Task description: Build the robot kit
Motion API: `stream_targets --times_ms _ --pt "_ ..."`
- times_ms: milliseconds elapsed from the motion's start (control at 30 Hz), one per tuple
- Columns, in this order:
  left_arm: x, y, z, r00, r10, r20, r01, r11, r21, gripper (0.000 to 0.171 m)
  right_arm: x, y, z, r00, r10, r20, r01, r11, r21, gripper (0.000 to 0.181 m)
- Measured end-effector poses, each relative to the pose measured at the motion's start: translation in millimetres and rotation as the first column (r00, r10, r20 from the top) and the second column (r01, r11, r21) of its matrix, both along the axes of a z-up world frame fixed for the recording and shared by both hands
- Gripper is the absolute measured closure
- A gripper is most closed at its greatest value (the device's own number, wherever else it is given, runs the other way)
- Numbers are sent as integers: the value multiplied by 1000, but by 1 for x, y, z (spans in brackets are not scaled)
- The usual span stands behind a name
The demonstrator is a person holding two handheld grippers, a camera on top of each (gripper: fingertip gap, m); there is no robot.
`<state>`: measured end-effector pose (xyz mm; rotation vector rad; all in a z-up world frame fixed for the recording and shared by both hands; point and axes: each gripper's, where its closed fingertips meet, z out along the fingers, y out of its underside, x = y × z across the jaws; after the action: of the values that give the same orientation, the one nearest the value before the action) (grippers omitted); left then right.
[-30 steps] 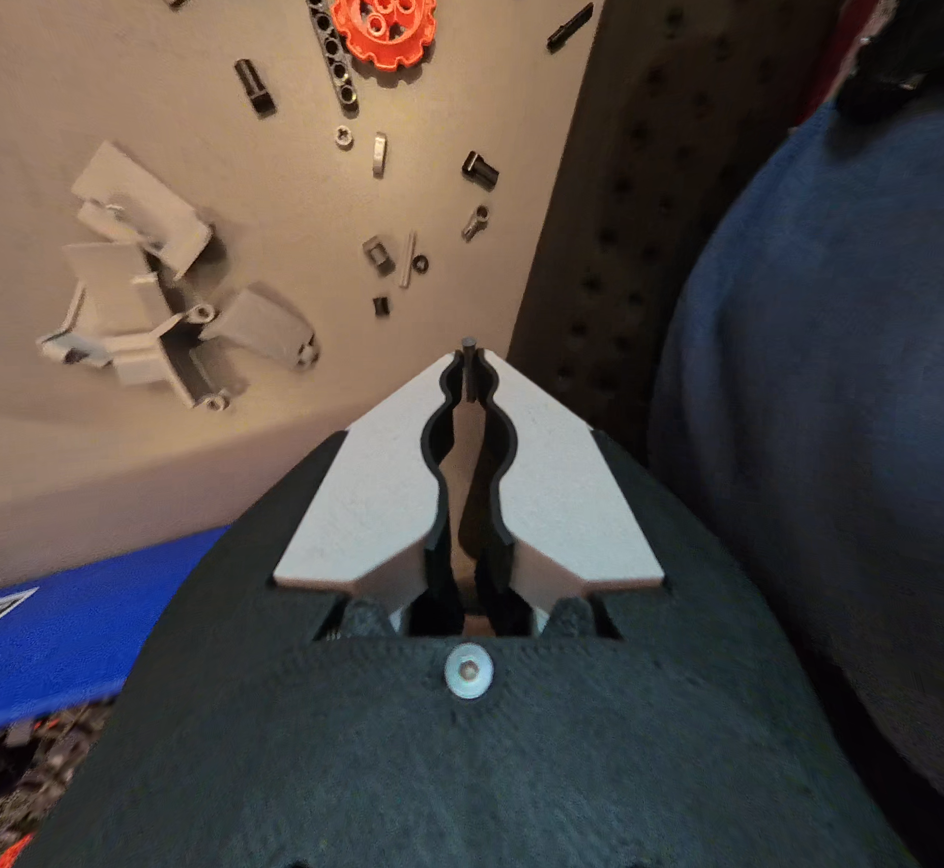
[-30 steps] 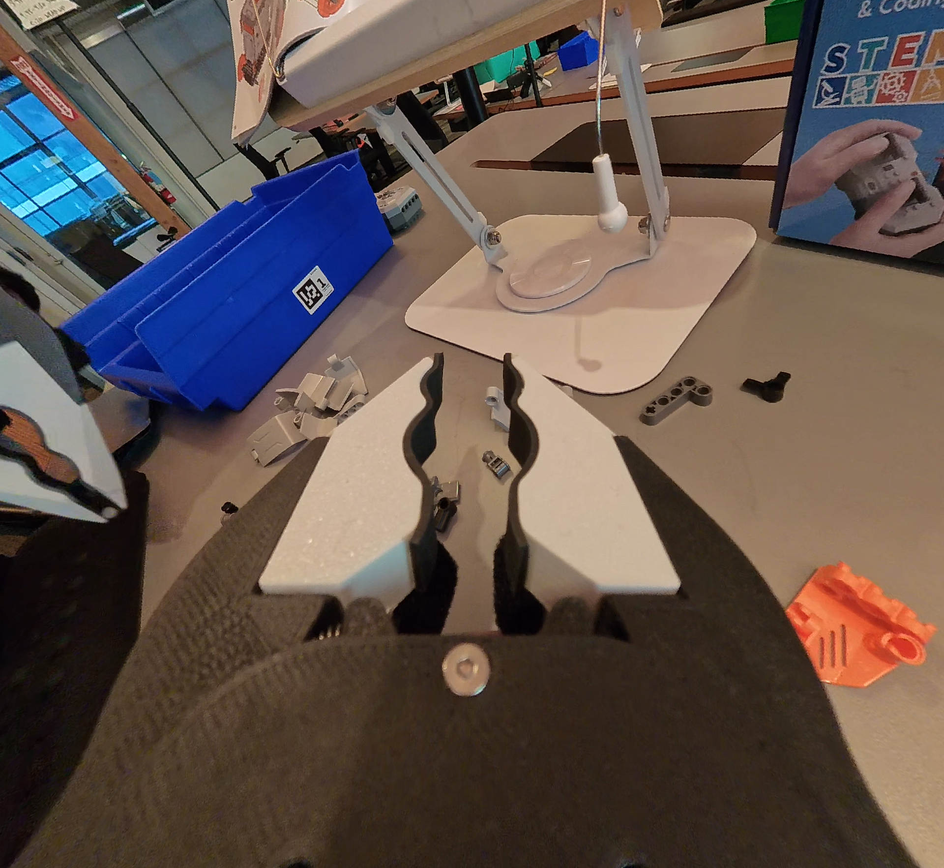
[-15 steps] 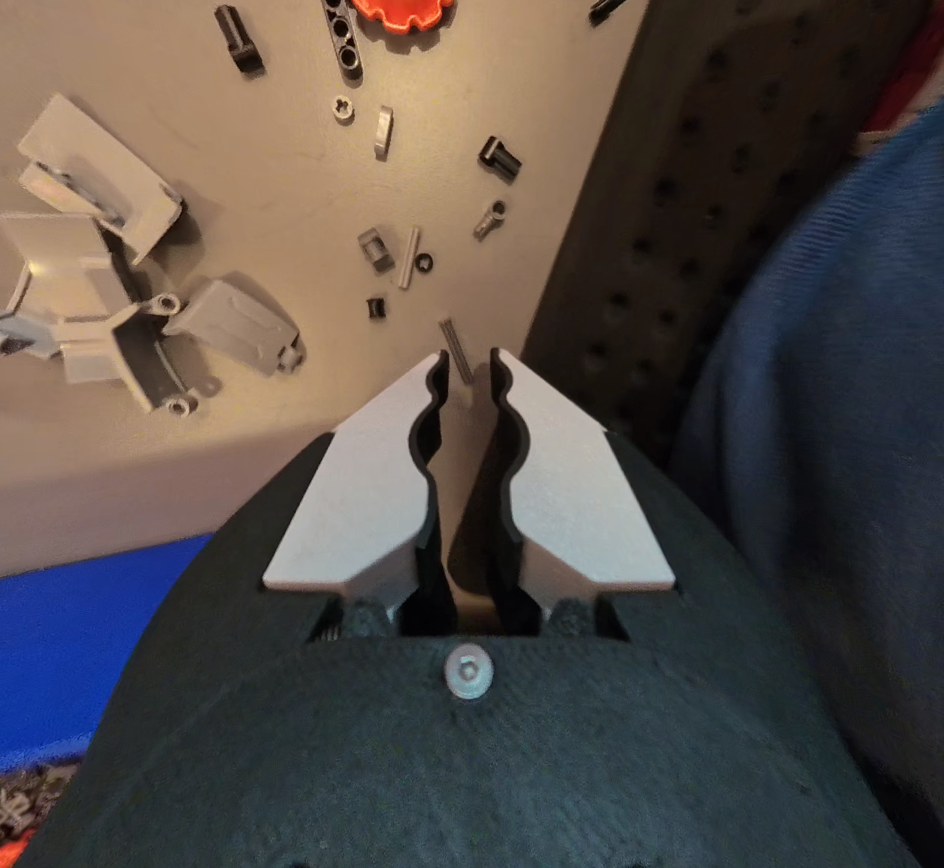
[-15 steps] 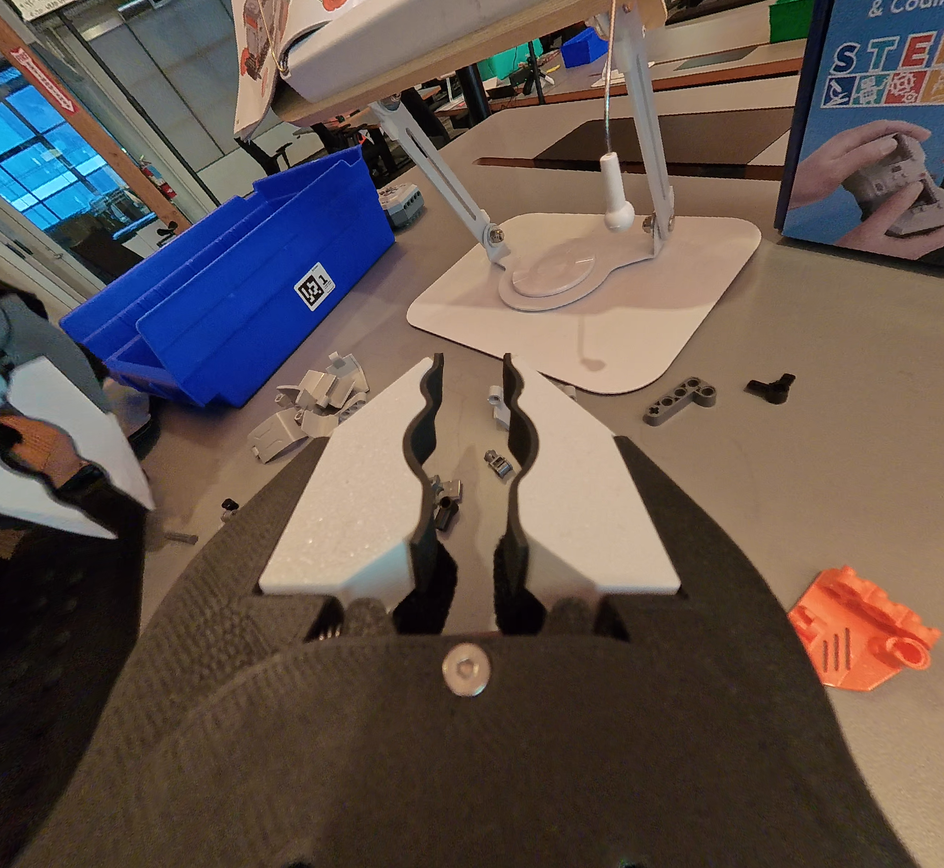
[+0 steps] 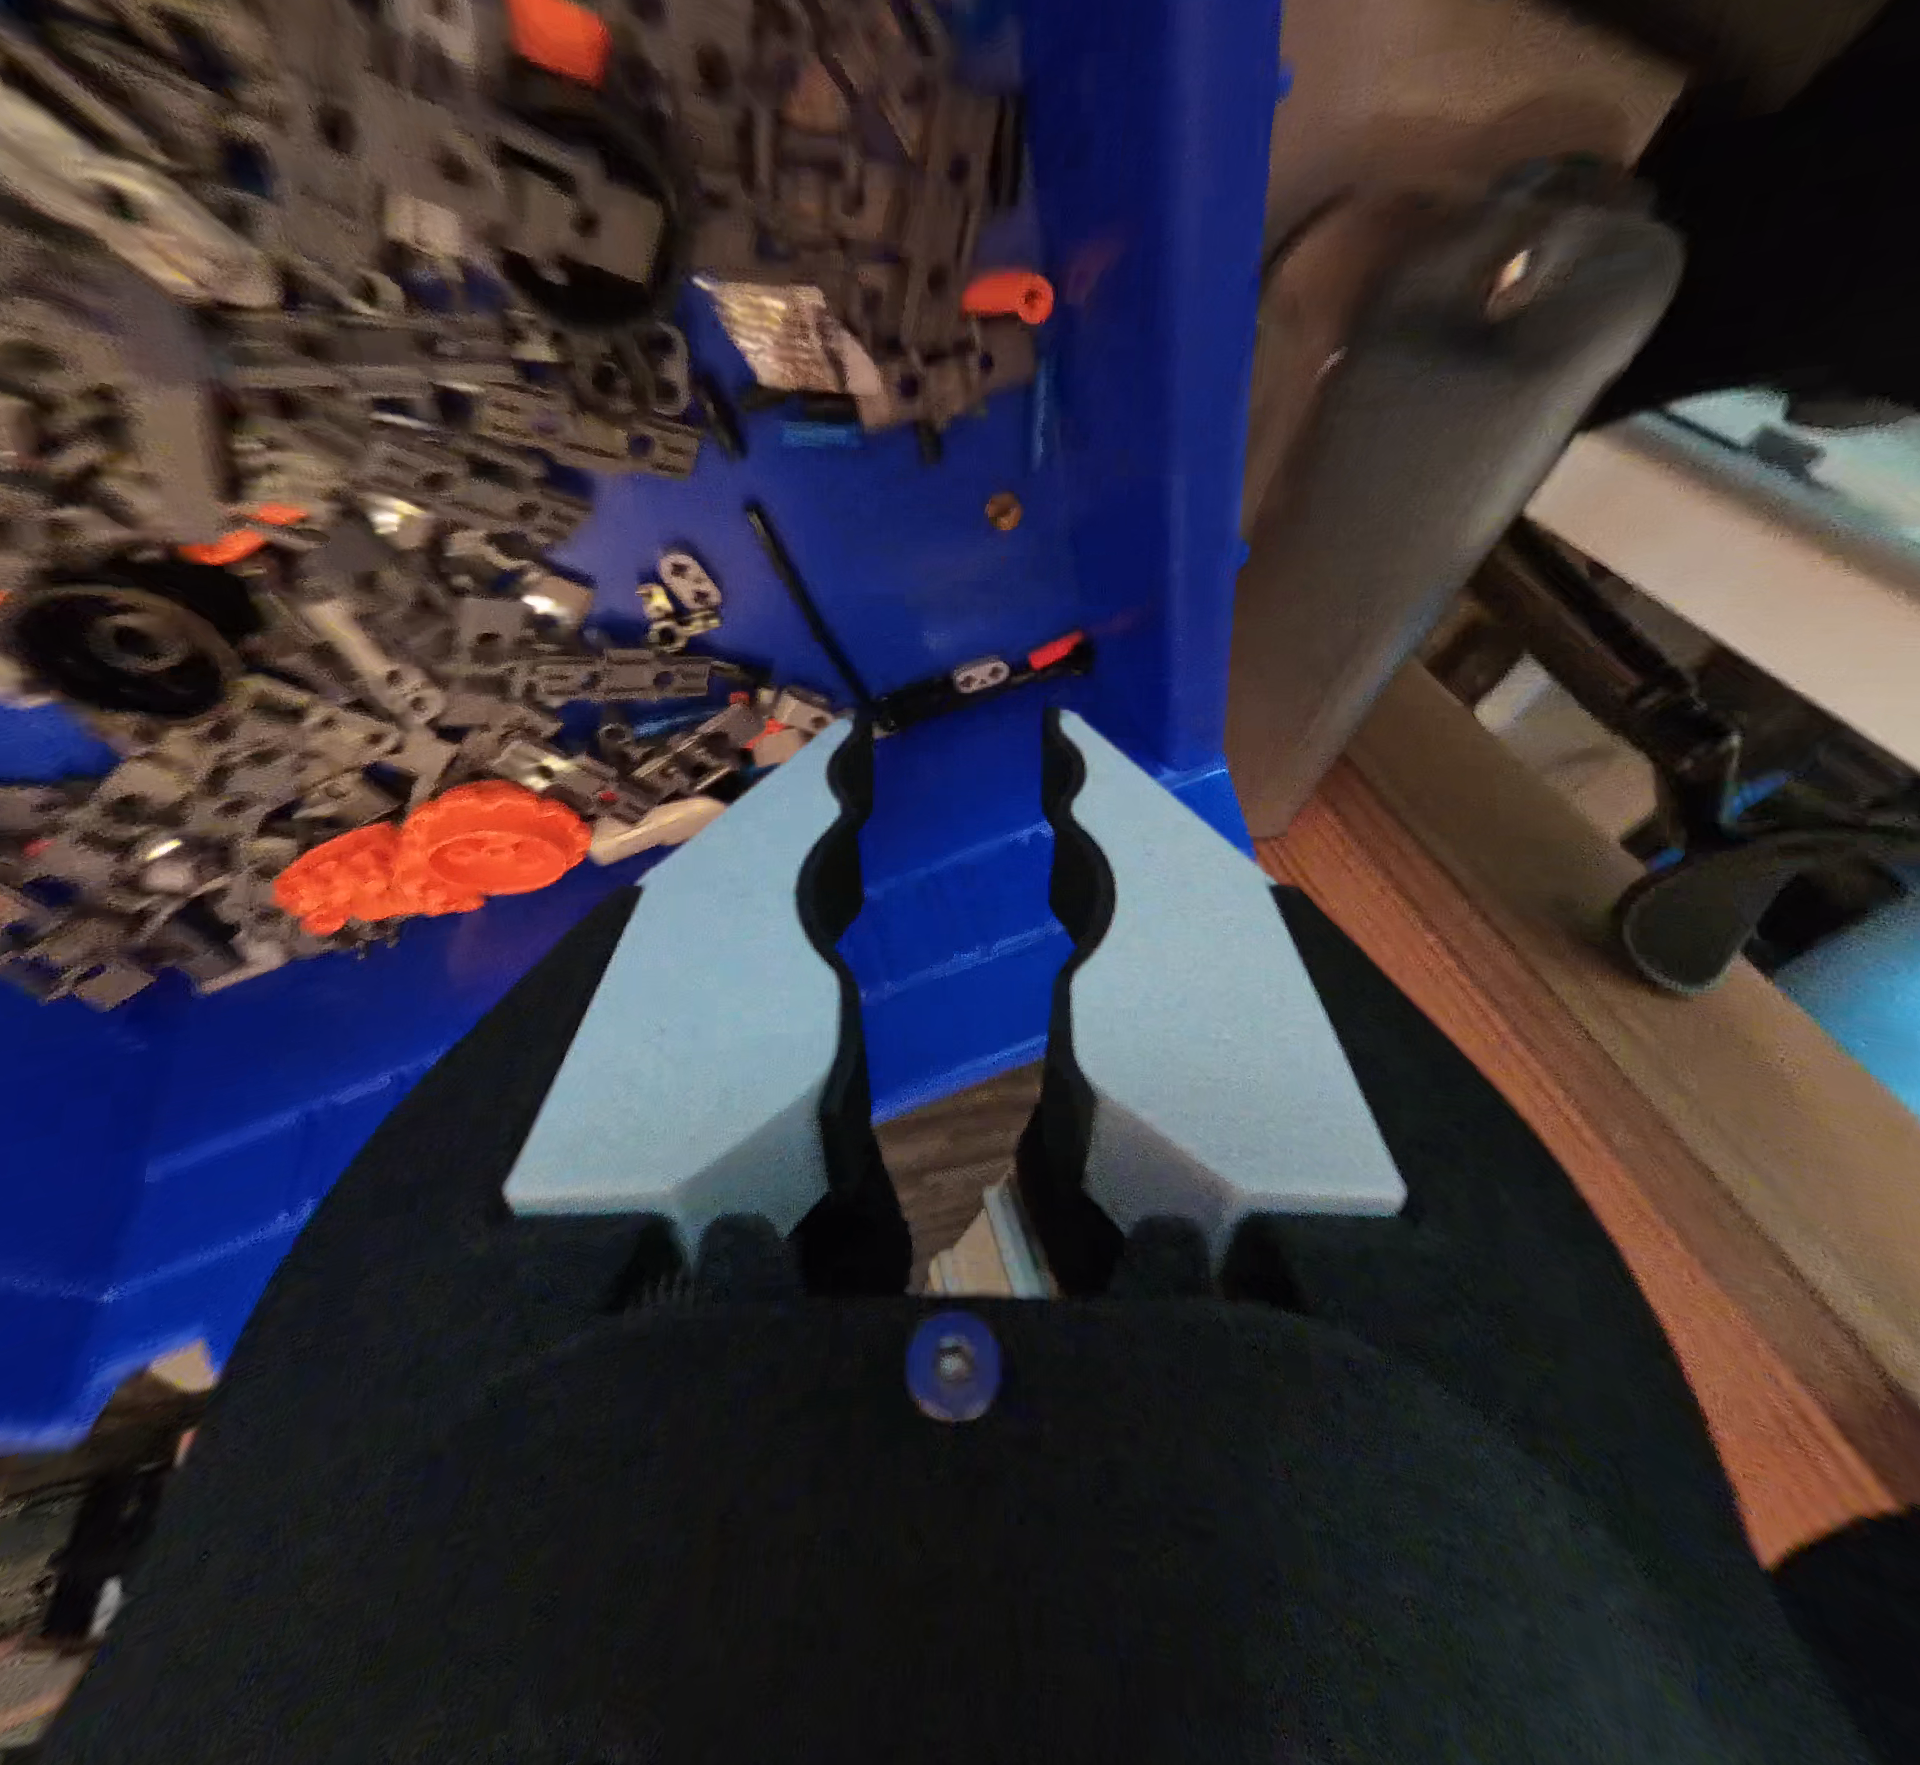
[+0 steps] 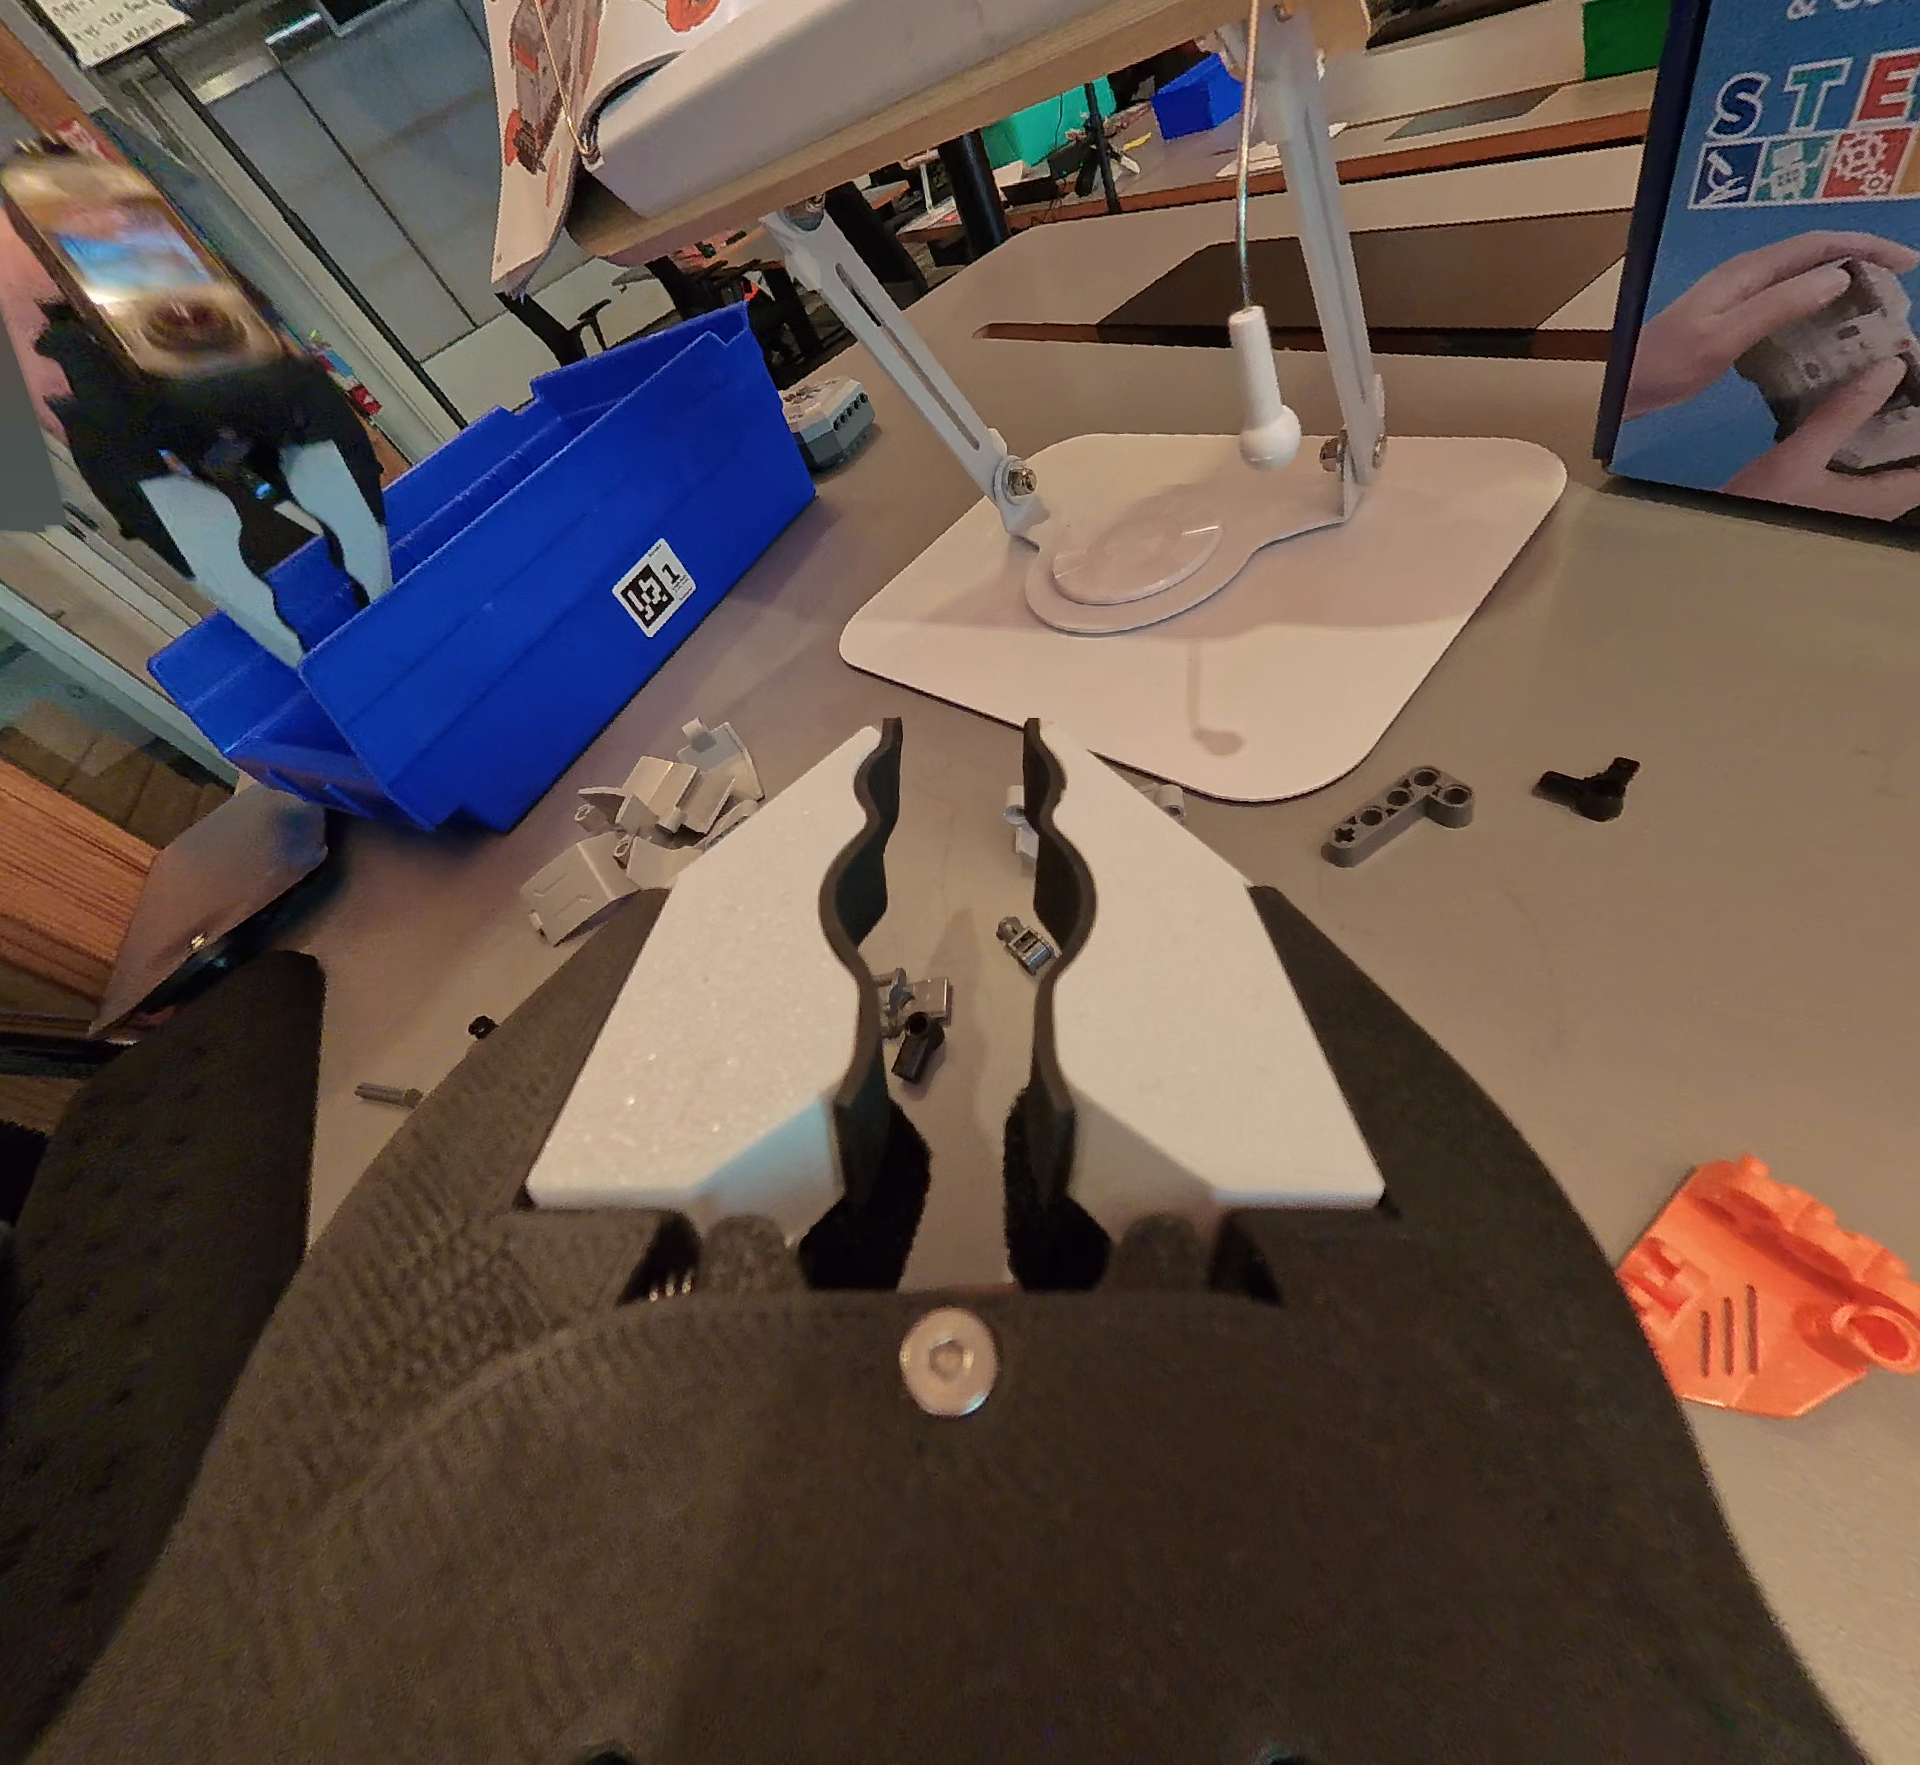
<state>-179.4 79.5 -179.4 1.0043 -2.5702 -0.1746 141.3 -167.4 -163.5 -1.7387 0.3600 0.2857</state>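
We see a bright blue bin (image 5: 935, 936) holding grey and black pieces, blurred at upper left, with what may be an orange gear (image 5: 436, 858). In the right wrist view, an orange part (image 6: 1766, 1300) lies lower right on the beige-grey table (image 6: 1558, 936); the stand base (image 6: 1299, 655) is white.

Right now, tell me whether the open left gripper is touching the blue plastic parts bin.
Cannot tell. In the right wrist view the left gripper overlaps the blue plastic parts bin; neither view shows contact or gap.

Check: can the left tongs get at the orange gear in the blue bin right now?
Probably yes. The left tongs hang open over the blue bin, empty, and the orange gear lies on top of the loose parts with nothing covering it.
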Motion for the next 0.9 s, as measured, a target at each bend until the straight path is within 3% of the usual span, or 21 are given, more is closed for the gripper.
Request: stream_targets --times_ms 133,333,567,900 --pt "-31 -5 -22 983 -111 -146 107 993 -40 130 0 0 -1 1000 2 -6 -2 1000 -2 160" --pt "-42 3 -39 959 -209 -193 211 977 -8 114 1 0 0 1000 1 -15 -1 1000 4 160" --pt "-44 9 -50 955 -262 -140 271 962 44 110 2 -1 1 1000 -1 -20 1 1000 12 160" --pt "-34 11 -58 978 -205 36 198 969 145 129 1 -1 1 1000 -1 -14 2 1000 12 160"
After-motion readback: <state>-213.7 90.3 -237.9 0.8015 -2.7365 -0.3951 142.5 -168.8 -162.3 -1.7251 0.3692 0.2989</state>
